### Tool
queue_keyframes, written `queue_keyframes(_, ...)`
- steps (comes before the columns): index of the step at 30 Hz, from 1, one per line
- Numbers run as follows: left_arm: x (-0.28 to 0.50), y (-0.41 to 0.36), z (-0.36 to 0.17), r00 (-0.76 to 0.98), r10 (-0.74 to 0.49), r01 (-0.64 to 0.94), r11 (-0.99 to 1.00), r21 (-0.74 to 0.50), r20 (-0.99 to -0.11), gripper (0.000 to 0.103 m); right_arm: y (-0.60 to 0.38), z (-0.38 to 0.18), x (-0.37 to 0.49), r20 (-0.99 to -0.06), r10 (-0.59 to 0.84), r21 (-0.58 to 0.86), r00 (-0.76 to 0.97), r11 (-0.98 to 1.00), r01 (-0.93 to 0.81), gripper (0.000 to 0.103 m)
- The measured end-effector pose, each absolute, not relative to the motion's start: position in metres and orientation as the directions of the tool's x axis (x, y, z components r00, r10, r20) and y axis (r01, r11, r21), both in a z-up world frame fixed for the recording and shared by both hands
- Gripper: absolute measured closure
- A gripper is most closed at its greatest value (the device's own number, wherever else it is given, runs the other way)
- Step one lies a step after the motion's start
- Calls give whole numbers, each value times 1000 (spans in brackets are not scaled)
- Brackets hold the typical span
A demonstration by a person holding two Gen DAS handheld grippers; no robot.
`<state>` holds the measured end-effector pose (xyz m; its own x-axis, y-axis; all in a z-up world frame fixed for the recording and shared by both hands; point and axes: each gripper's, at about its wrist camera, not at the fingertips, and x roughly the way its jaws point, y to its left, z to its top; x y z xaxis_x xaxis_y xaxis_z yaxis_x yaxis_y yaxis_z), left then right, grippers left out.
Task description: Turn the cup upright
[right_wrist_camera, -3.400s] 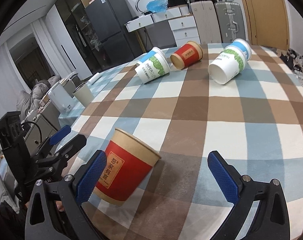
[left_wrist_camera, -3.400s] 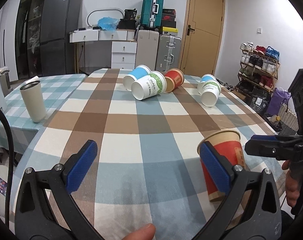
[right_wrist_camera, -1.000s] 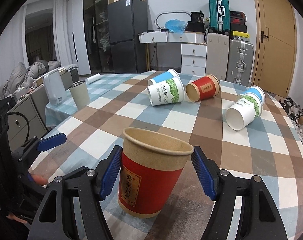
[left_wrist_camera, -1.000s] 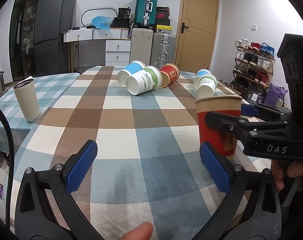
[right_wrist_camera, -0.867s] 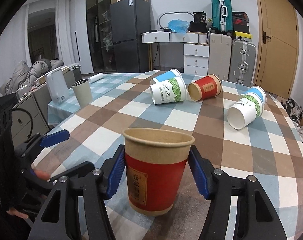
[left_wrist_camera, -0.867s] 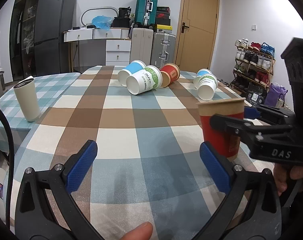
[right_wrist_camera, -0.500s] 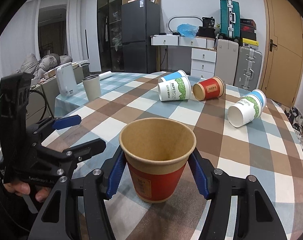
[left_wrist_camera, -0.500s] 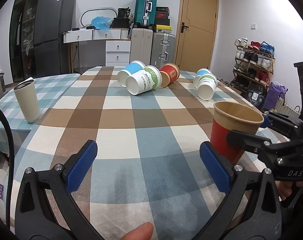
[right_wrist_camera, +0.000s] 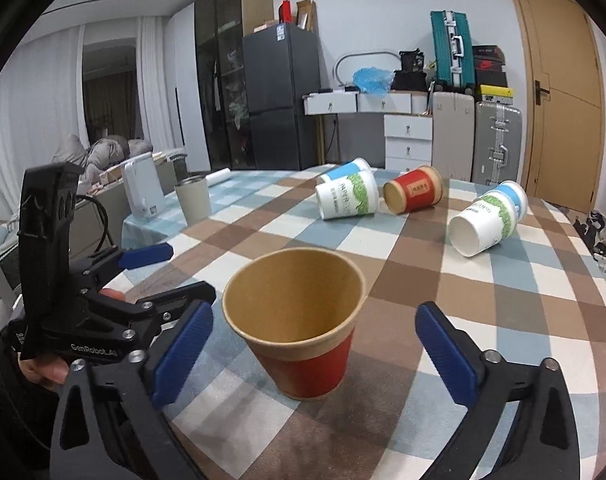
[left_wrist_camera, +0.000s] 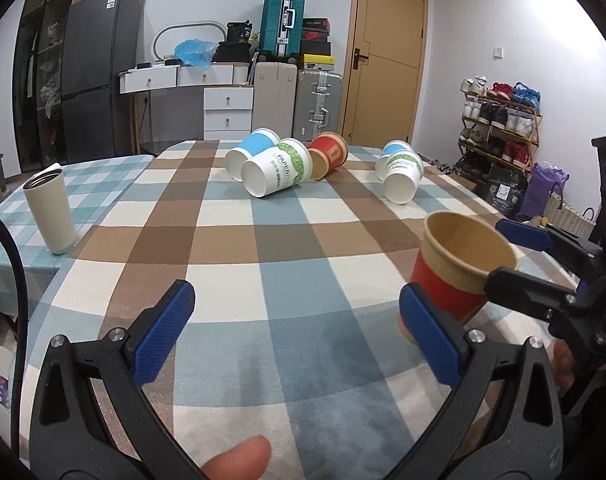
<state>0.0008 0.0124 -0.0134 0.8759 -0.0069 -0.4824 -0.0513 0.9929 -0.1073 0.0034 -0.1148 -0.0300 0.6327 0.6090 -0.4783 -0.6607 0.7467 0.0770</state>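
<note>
Cup, red paper with kraft rim and lining: 1 item, standing upright, mouth up, on the checked surface, lower centre of the right wrist frame; at right of the left wrist frame it appears as the same cup.

Right hand-held gripper: released, blue pads spread on either side of the cup, neither touching it.

Left hand-held gripper: spread wide, holding nothing, lower centre of its frame.

Handling, as judged: light, empty, thin-walled; crushes under a hard squeeze and tips easily. Best hold is across the mid-wall, below the rolled rim, with gentle pressure.

Status, as judged: this cup looks finished.

Also on the surface: 5 paper cups lying on their sides, upper centre, namely 1 red cup and 4 white cups. 1 steel tumbler stands upright at left.
</note>
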Motion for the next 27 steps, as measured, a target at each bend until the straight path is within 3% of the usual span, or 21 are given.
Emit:
queue_keyframes(8, -2, 3, -4, 890, -38, -9, 995, -101, -455, 1, -147, -24, -4, -408, 630, 82, 661, 746, -661, 0)
queue_keyframes(27, -5, -9, 2, 916, -85, 48, 994, -103, -392, 1, -172, -30, -7, -365, 649, 108, 667, 741, -662, 0)
